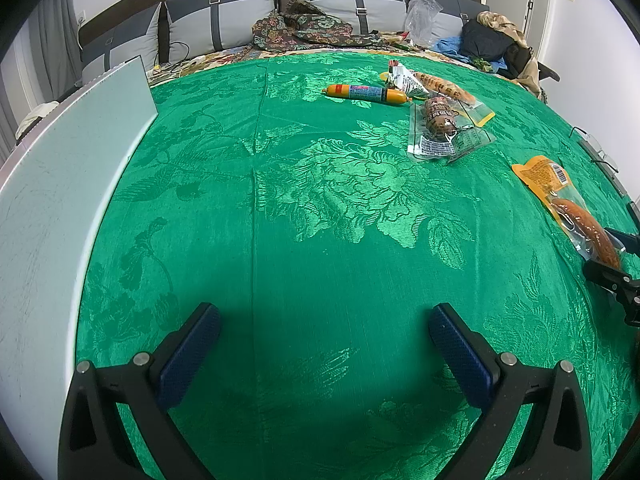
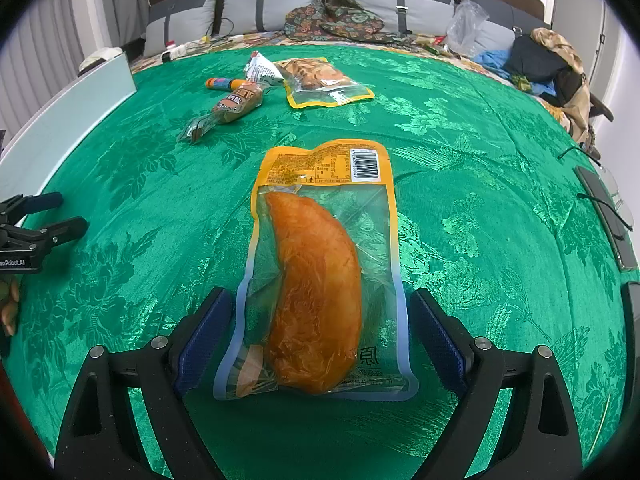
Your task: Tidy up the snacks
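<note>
A clear, yellow-topped packet with an orange piece of meat [image 2: 316, 280] lies flat on the green cloth [image 2: 460, 160]. My right gripper [image 2: 320, 298] is open and straddles the packet's near half, each blue pad a small gap from its edges. The same packet [image 1: 568, 200] shows at the right of the left wrist view, with the right gripper [image 1: 608, 256] at its end. My left gripper [image 1: 326, 312] is open over bare cloth, nothing between its fingers. Farther back lie an orange sausage stick [image 1: 368, 94], a brown sausage packet [image 1: 440, 120], a white wrapper [image 1: 404, 78] and a yellow-edged packet [image 2: 320, 80].
A pale board [image 1: 60, 180] stands along the cloth's left edge. Dark phones [image 2: 604, 216] and cables lie at the right edge. Behind the cloth are grey pillows [image 2: 248, 4], patterned fabric [image 2: 340, 16], a plastic bag and piled clothes [image 2: 548, 60].
</note>
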